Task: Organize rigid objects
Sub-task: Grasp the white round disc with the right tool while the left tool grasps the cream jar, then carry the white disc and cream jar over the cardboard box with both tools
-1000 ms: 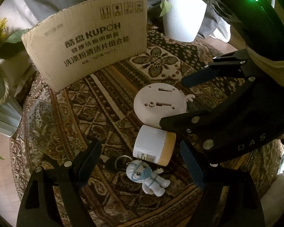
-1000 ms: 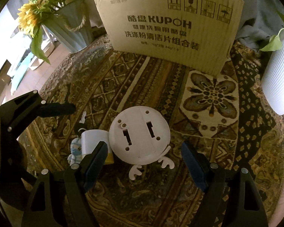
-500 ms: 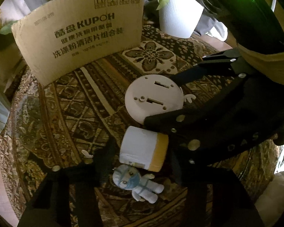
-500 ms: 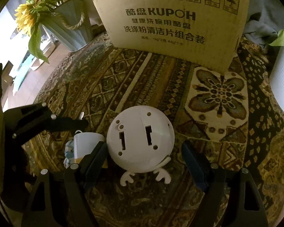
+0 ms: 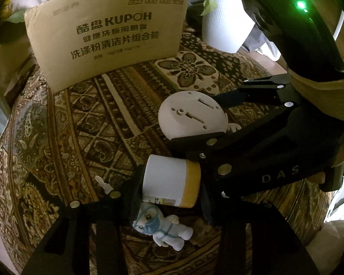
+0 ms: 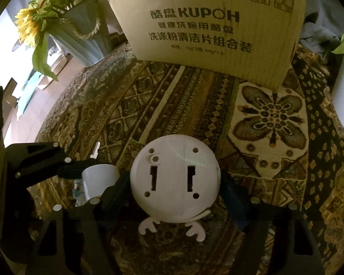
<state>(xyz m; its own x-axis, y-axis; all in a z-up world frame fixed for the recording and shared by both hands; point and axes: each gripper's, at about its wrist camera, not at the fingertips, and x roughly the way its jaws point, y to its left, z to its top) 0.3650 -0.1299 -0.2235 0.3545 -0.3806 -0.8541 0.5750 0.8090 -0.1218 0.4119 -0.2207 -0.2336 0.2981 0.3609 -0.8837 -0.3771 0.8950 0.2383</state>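
On the patterned counter [image 5: 84, 123], the left claw [image 5: 169, 188] pinches the lying white jar with its yellow lid [image 5: 170, 181], ready to lift, while the right claw [image 6: 175, 197] is closing around the round white disc [image 6: 174, 178], its pads apparently not yet pressing.

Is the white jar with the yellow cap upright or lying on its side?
On its side. In the left wrist view the jar lies across the cloth, its cap pointing sideways, between the left gripper's shut jaws.
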